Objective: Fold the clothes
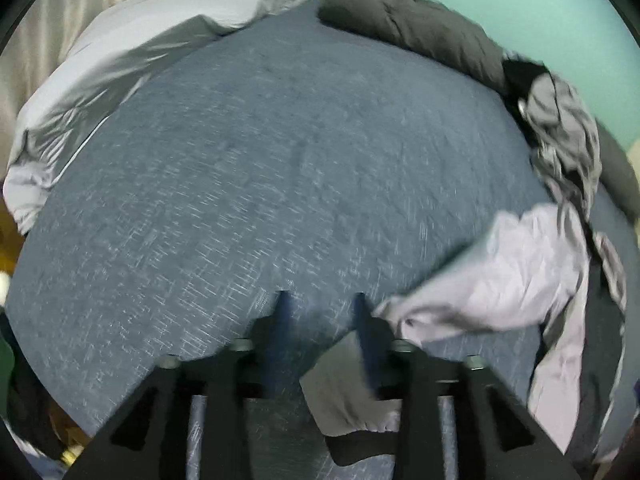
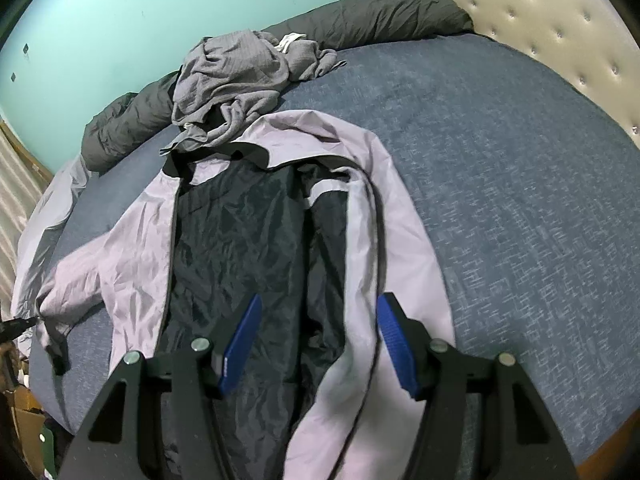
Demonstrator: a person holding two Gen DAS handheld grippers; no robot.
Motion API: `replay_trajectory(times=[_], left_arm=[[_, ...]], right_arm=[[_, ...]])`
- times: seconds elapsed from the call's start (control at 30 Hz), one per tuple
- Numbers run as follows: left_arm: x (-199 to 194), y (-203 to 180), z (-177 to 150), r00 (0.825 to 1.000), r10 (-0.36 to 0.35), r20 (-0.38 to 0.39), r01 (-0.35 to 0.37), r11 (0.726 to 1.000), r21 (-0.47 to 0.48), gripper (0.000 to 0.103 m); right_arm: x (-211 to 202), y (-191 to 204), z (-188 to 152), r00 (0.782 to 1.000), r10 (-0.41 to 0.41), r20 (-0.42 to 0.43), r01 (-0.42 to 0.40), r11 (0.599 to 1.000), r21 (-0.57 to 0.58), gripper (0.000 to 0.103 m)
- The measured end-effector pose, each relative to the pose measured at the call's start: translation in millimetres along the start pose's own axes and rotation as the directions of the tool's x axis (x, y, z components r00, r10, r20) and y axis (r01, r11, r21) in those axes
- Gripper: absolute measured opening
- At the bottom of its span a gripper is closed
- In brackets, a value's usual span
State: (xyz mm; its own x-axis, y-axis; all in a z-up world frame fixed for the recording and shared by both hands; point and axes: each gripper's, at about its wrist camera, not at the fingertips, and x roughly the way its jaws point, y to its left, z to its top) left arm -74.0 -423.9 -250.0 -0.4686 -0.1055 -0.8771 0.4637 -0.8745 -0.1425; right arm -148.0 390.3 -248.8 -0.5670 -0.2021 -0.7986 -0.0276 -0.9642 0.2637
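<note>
- Jacket (image 2: 360,208): pale lilac shell with black lining, lying open and lining-up on the blue bedspread (image 2: 520,200). One sleeve (image 2: 80,276) extends out to the left in the right wrist view.
- Right gripper (image 2: 318,312): blue-padded fingers spread wide, held above the lower part of the jacket. Nothing sits between them; contact with the cloth cannot be confirmed.
- Left gripper (image 1: 322,300): fingers parted with a clear gap, over the bedspread. The sleeve cuff (image 1: 396,316) lies just against the outer side of the right-hand finger. A grey flap of fabric (image 1: 344,388) hangs beside that finger, lower down. Whether anything is pinched cannot be told; the frame is motion-blurred.
- Grey garment (image 2: 232,80): crumpled in a heap at the jacket's collar end, partly resting on it.
- Dark grey duvet (image 2: 372,16): rolled along the far edge of the bed, against the teal wall (image 2: 120,20).
- Pale sheet (image 1: 120,60): bunched at the bed's left edge in the left wrist view.
- Tufted cream headboard (image 2: 540,20): at the upper right.
</note>
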Motion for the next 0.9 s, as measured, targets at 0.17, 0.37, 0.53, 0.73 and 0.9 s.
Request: replay_trajectory(times=[0.17,0.37,0.53,0.73,0.9], left_arm=[[-18,-33,-16,0.996,-0.079,0.042,0.076,0.994,0.08,0.052],[-19,-96,-47,0.976,-0.216,-0.017,0.215,0.963,0.162,0.058],[-20,-136,-69,0.959,-0.276,-0.068,0.284,0.941,0.186,0.06],[-16,-172,-85,0.944,-0.305,-0.124,0.326,0.92,0.219,0.063],[-10,-193,-92,0.944,-0.289,-0.16,0.322,0.913,0.249,0.064]], right_arm=[[-5,-26,7,1.0,-0.027,0.007,0.027,0.998,0.058,0.061],[9,-74,5,0.995,-0.075,-0.058,0.084,0.984,0.16,0.061],[37,-101,-15,0.986,-0.037,-0.164,0.074,0.972,0.224,0.061],[68,-110,-35,0.97,0.056,-0.237,0.006,0.968,0.25,0.056],[72,-96,-38,0.965,0.077,-0.251,-0.036,0.985,0.168,0.012]])
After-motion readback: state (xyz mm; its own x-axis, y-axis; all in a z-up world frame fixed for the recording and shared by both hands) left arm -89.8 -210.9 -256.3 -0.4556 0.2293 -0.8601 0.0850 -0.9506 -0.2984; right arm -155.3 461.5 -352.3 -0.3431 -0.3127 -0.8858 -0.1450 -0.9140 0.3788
